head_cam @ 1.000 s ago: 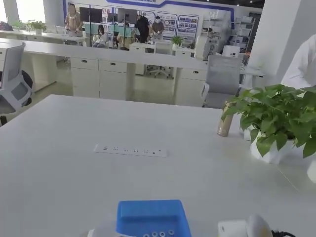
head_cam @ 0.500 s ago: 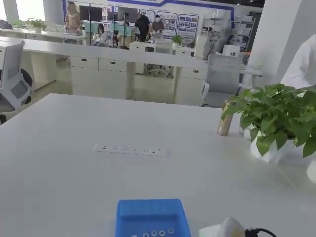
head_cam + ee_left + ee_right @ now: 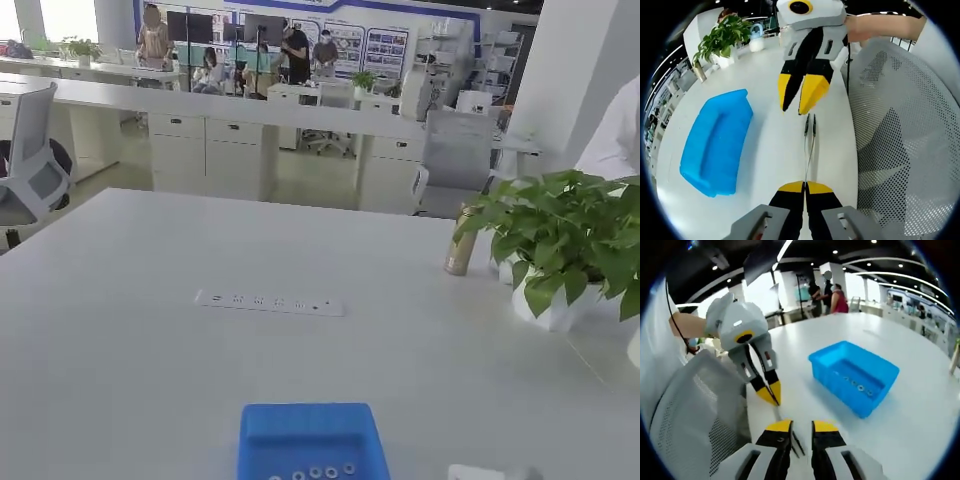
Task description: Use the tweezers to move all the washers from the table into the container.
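One white table (image 3: 120, 340) (office (image 3: 300, 70) behind), left hand-held gripper (image 3: 805, 186) clamping tweezers (image 3: 807, 167), right hand-held gripper (image 3: 801, 426) spread.

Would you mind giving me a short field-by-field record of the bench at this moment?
container: blue, on the white table
washers: several, lying inside the container
tweezers: held by the left gripper, jaws shut
right gripper: jaws open, close to the tweezers' tips
also on table: power strip, potted plant
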A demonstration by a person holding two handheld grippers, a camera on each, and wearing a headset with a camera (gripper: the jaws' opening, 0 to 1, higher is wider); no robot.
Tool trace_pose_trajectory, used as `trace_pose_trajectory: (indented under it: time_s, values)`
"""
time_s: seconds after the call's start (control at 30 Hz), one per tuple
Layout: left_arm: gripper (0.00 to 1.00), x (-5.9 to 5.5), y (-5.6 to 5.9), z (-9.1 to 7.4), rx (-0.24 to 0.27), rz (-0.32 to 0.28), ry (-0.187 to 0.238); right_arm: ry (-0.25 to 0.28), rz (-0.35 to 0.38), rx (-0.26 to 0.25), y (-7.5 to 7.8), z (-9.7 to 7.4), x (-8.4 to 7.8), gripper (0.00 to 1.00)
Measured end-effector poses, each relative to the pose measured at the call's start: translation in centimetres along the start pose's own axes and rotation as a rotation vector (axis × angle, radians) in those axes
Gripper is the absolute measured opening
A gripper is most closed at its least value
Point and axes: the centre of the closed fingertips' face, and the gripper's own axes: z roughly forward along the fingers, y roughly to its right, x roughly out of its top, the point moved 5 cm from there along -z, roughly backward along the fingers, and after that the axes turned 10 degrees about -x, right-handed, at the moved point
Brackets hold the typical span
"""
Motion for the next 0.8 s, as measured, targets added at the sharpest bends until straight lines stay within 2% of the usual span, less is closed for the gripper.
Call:
trace_pose_trajectory:
  time_s: [0.07,0.17,0.23,0.3,0.43,0.53,0.63,0.8]
  values:
    - [0.00,0.2,-0.1,0.0,-0.009,-0.011,-0.020,0.045,0.012,-0.060,0.4,-1.4,0.3,0.13]
    - [0.00,0.2,-0.2,0.0,-0.023,-0.031,-0.058,0.104,0.063,-0.164,1.2,-4.4,0.2,0.20]
    - [0.00,0.3,-0.2,0.0,-0.030,-0.030,-0.072,0.142,0.098,-0.223,1.2,-6.3,0.2,0.24]
    - [0.00,0.3,-0.2,0.0,-0.030,-0.032,-0.082,0.167,0.107,-0.261,1.1,-7.9,0.2,0.27]
    - [0.00,0.3,0.0,-0.1,-0.046,-0.061,-0.097,0.177,0.078,-0.272,0.5,-9.5,0.1,0.32]
    - [0.00,0.2,0.0,-0.1,-0.055,-0.087,-0.110,0.203,0.078,-0.288,0.4,-10.2,0.8,0.36]
    - [0.00,0.2,0.1,-0.2,-0.056,-0.088,-0.121,0.225,0.078,-0.311,0.3,-10.7,1.5,0.41]
    - [0.00,0.1,0.3,-0.2,-0.061,-0.108,-0.147,0.266,0.088,-0.339,0.1,-11.7,2.3,0.42]
